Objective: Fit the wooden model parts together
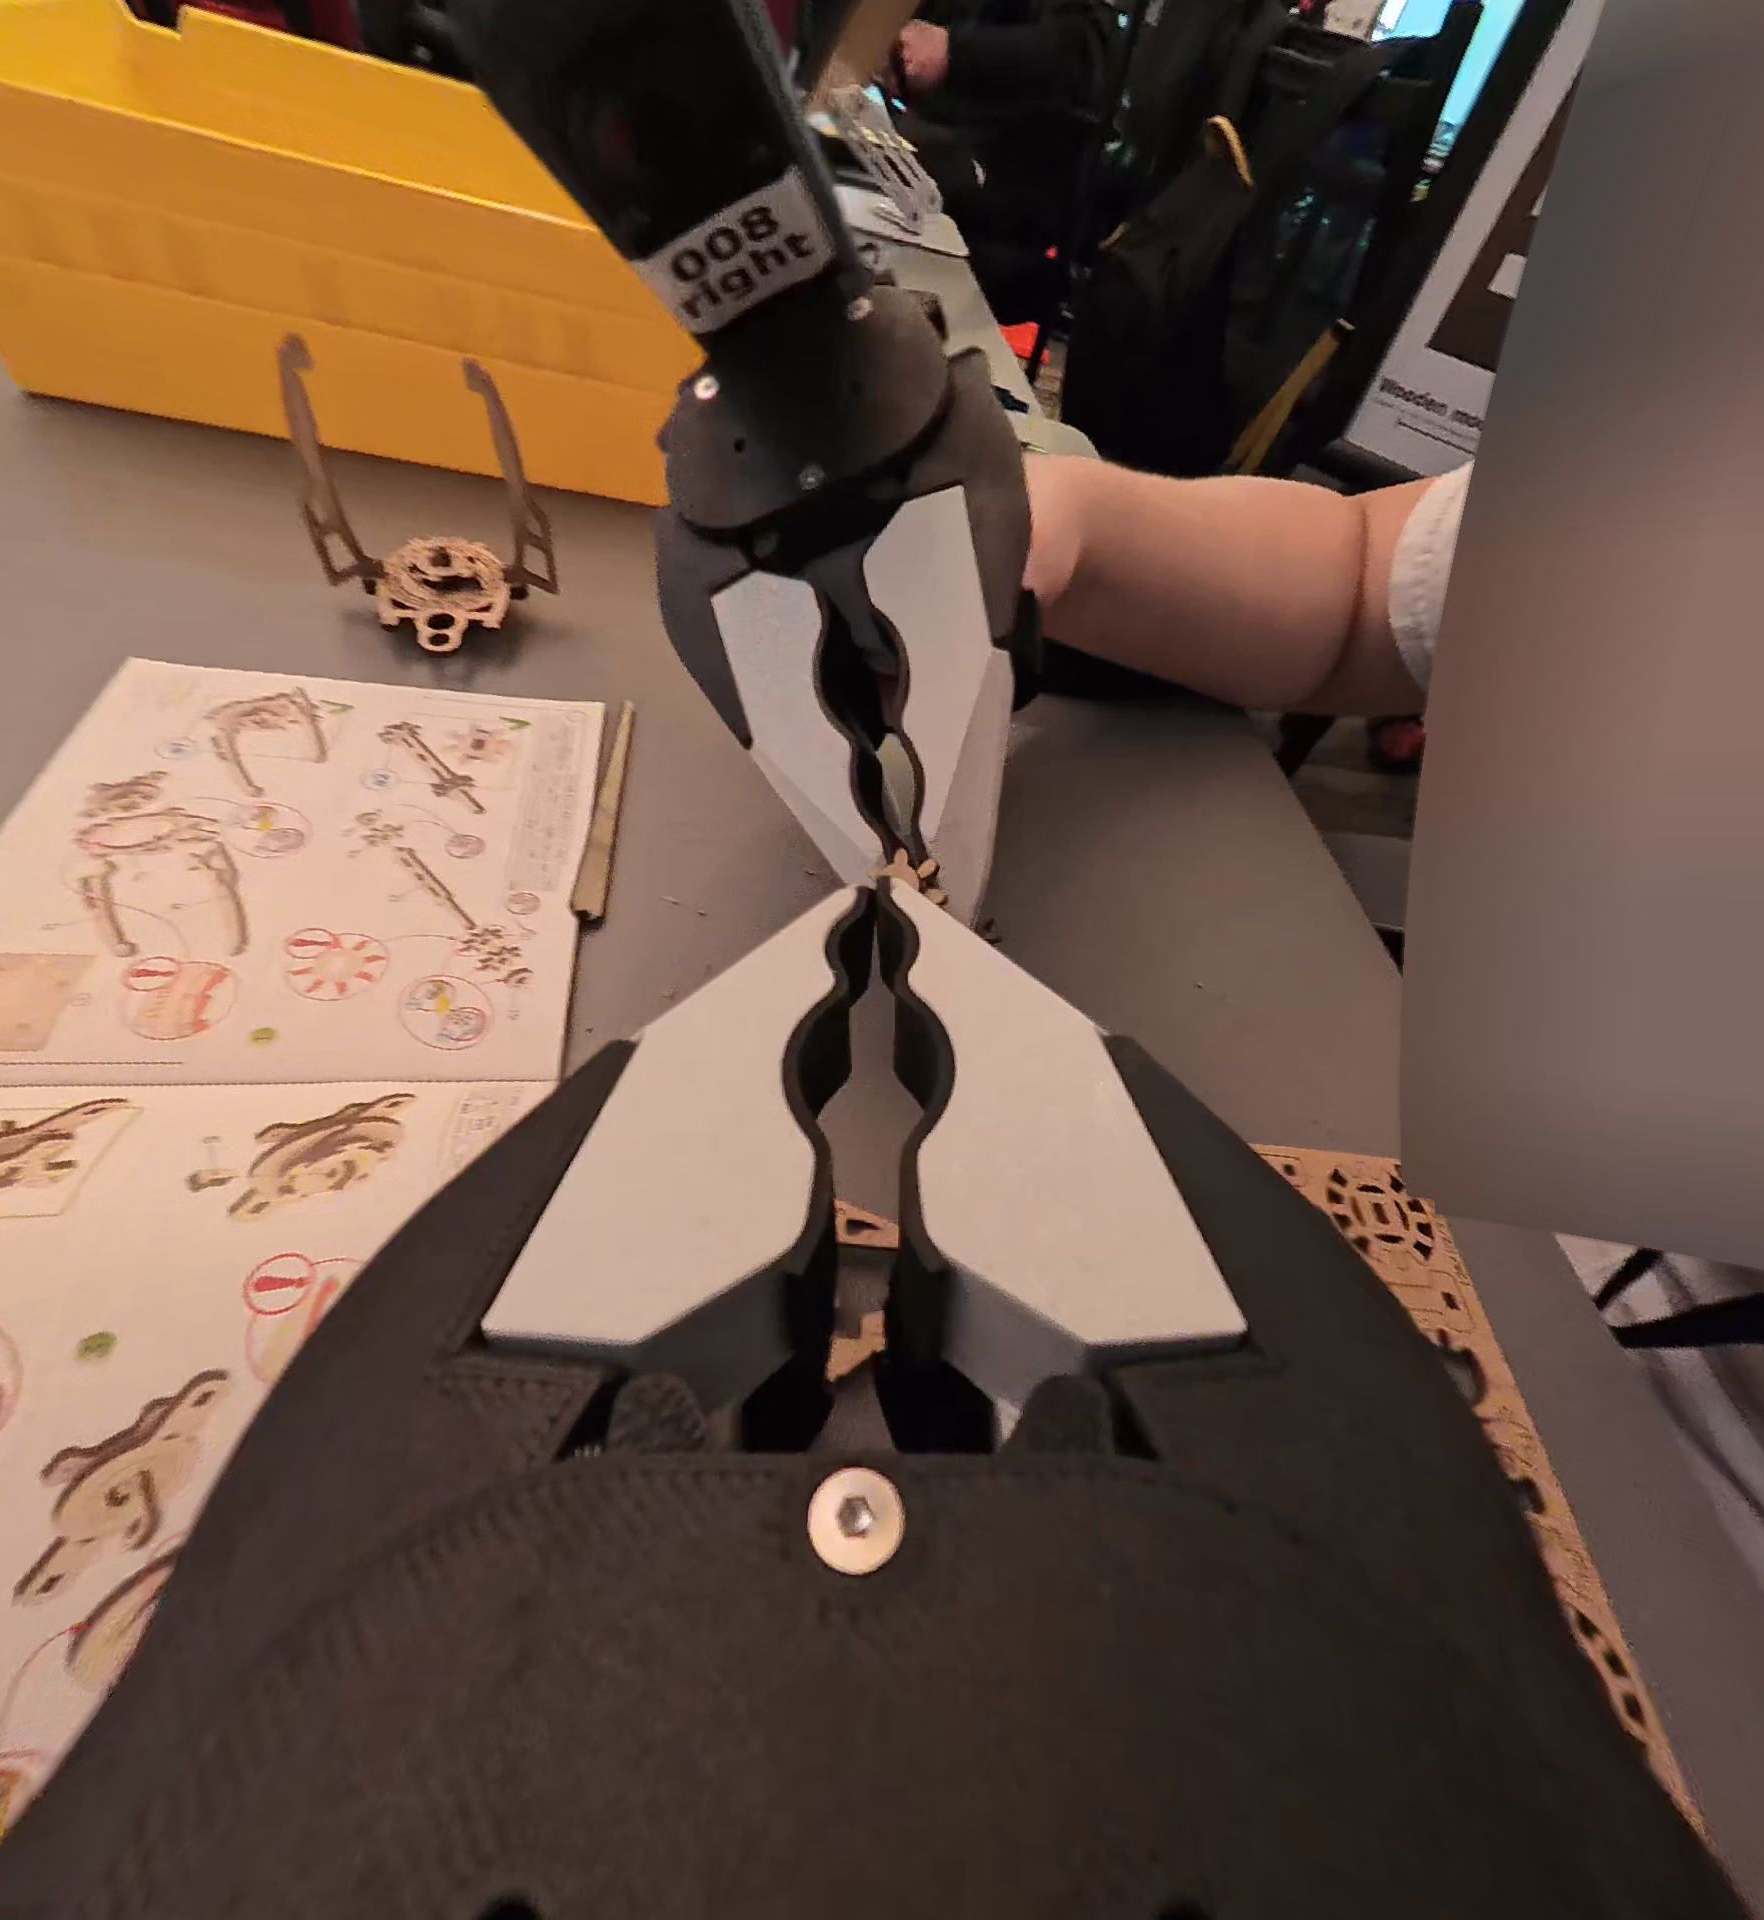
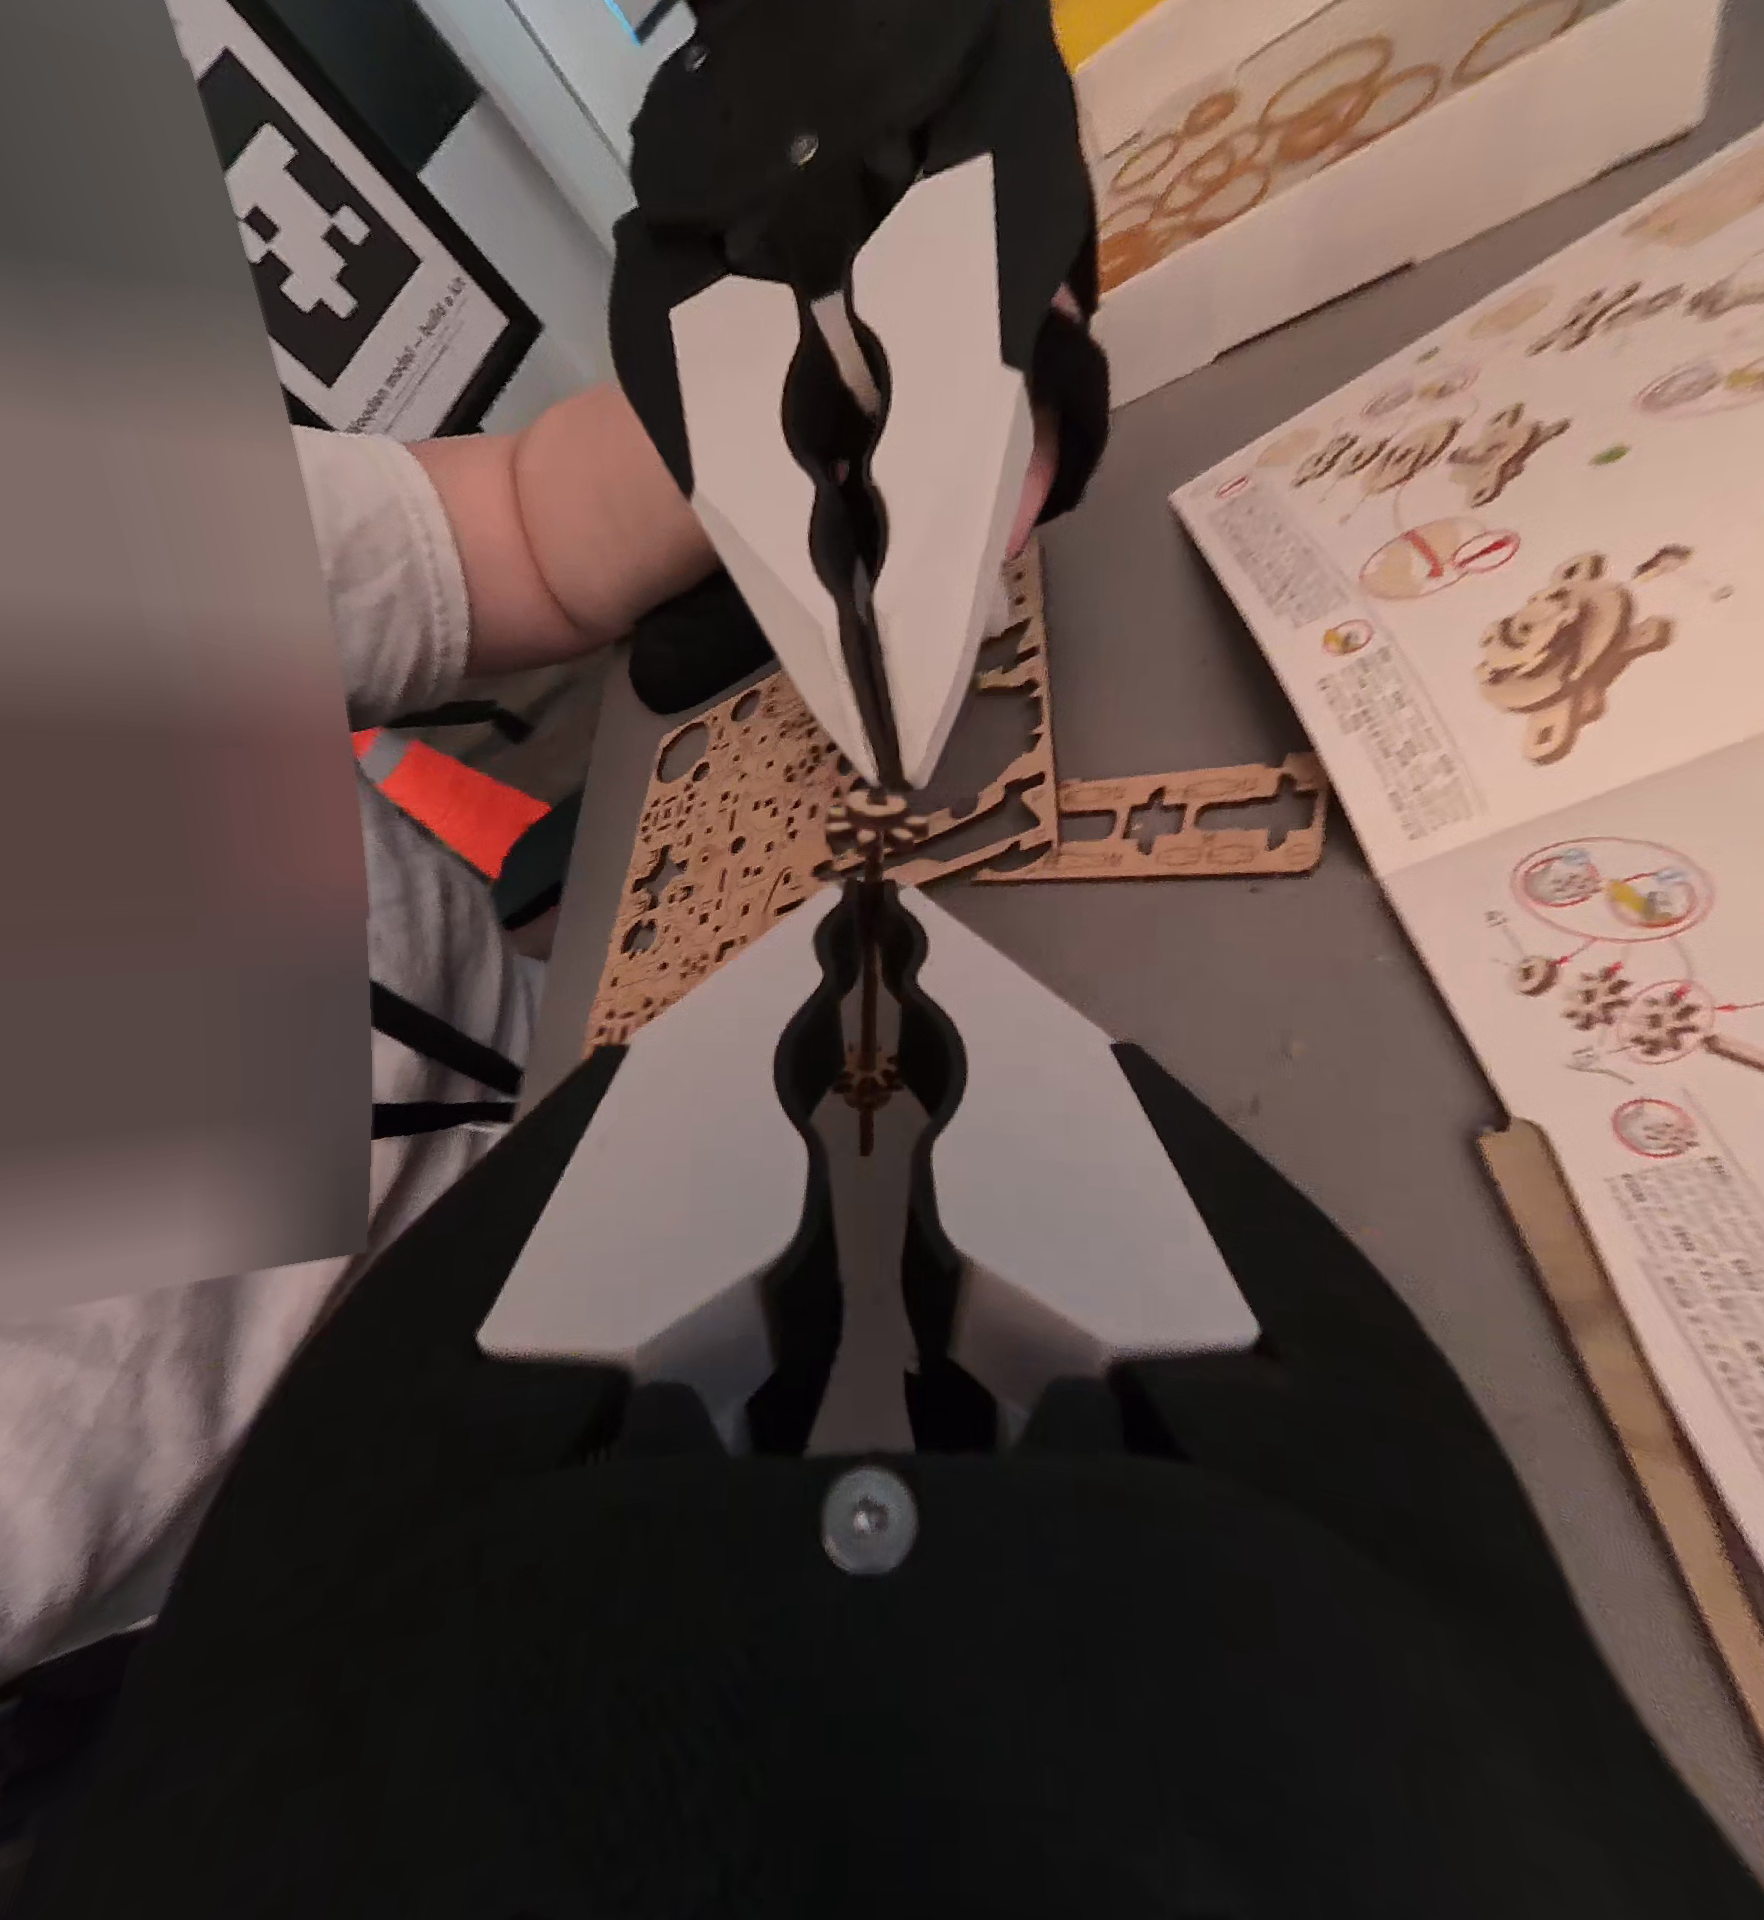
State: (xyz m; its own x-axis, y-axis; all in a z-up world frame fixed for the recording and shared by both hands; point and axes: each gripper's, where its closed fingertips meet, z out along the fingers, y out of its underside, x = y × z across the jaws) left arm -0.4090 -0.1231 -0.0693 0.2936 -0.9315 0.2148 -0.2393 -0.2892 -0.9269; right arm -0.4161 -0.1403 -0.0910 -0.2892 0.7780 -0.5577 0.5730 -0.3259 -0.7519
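Observation:
In the right wrist view my right gripper point(image 2: 865, 896) is shut on a thin wooden axle point(image 2: 865, 997) that runs lengthwise between its fingers. A small gear point(image 2: 865, 1081) sits partway down the axle. My left gripper point(image 2: 883, 774) comes in from above, tip to tip, shut on a small wooden gear point(image 2: 873, 816) at the axle's front end. In the left wrist view my left gripper point(image 1: 876, 902) is shut, and the right gripper point(image 1: 904, 847) meets it from above at the small gear point(image 1: 909, 871). Both are held above the grey table point(image 1: 1169, 935).
A yellow bin point(image 1: 234, 260) stands at the back. A part-built wooden assembly point(image 1: 436, 592) with two upright arms stands before it. Instruction sheets point(image 1: 234, 862) and a wooden stick point(image 1: 608, 810) lie at the left. Punched plywood sheets point(image 2: 732, 831) lie under the grippers. A person's forearm point(image 1: 1221, 592) rests on the table. Only a small space, under 4 cm, lies between the two pairs of fingers.

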